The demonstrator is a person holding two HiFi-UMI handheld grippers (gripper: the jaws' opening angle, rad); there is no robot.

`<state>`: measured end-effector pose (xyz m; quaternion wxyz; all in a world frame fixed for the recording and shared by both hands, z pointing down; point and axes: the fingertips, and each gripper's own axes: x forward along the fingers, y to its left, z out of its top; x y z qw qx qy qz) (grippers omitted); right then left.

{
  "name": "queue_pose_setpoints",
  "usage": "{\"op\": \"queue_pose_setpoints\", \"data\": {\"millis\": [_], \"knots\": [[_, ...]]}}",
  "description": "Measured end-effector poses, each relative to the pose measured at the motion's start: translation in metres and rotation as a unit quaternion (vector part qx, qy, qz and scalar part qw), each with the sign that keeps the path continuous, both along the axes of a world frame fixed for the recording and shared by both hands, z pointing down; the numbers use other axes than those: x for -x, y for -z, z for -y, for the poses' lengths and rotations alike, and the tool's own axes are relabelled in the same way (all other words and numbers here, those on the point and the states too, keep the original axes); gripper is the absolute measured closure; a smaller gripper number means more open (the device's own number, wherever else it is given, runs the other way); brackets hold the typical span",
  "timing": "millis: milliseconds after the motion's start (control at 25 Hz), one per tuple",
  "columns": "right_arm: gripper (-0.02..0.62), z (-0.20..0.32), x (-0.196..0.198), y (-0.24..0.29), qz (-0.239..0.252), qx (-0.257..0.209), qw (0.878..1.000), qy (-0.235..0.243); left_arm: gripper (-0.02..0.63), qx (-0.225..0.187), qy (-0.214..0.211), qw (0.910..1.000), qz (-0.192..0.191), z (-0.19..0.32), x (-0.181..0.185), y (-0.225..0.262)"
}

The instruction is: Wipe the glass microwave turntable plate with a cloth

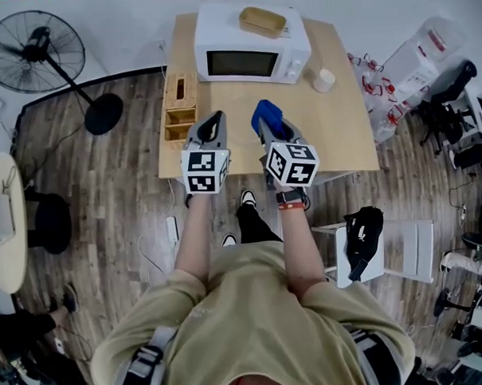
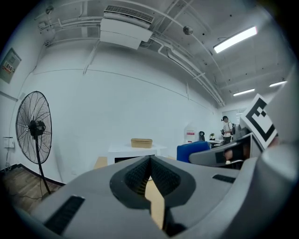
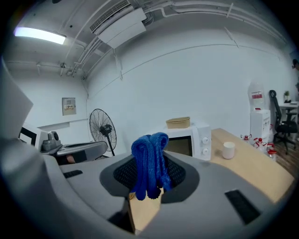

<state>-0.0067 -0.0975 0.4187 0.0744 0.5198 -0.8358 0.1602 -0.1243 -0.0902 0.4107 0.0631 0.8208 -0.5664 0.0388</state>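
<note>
My right gripper [image 1: 268, 124] is pinching the blue cloth [image 1: 266, 115]: its 2 jaws are clamped on the bunched fabric, which pokes up past the tips. In the right gripper view the cloth [image 3: 150, 161] fills the gap between the jaws, with a few thick folds hanging down like ropes and the top curled over. It is a deep, even blue with a coarse knitted or terry texture, and I see no stain on it.

From the head view the cloth hangs over the near half of the wooden table [image 1: 344, 135], in front of the white microwave [image 1: 251, 56] and well apart from it. The microwave door is shut and its window is dark, so I cannot make out the glass turntable plate. A tan container [image 1: 262, 22] sits on top of the microwave, and a white cup [image 1: 324, 79] stands on the table just beside the microwave's right end.

My left gripper [image 1: 215, 121] is held just beside the right one, over the same table edge. Its jaws are pressed together with nothing between them.

A wooden organizer box [image 1: 180, 109] stands at the table's left edge, beside the left gripper.
</note>
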Motion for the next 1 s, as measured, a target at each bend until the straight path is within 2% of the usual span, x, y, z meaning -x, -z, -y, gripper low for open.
{"op": "queue_pose_setpoints", "data": {"millis": [280, 360, 560, 760, 1000], "knots": [[0.471, 0.101, -0.017, -0.007, 0.014, 0.017, 0.999, 0.025, 0.586, 0.008, 0.011, 0.9999, 0.005, 0.094, -0.027, -0.005], [0.471, 0.127, -0.02, -0.014, 0.017, 0.03, 0.999, 0.039, 0.586, 0.017, 0.013, 0.9997, 0.015, 0.118, -0.037, -0.016], [0.471, 0.179, -0.024, -0.047, 0.024, 0.072, 0.994, 0.077, 0.586, 0.039, 0.026, 0.9989, 0.005, 0.167, -0.051, -0.042], [0.471, 0.209, -0.027, -0.088, 0.027, 0.11, 0.989, 0.094, 0.586, 0.059, 0.037, 0.9976, 0.005, 0.189, -0.055, -0.073], [0.471, 0.228, -0.015, -0.139, 0.022, 0.17, 0.979, 0.107, 0.586, 0.071, 0.033, 0.9968, 0.012, 0.209, -0.042, -0.091]]}}
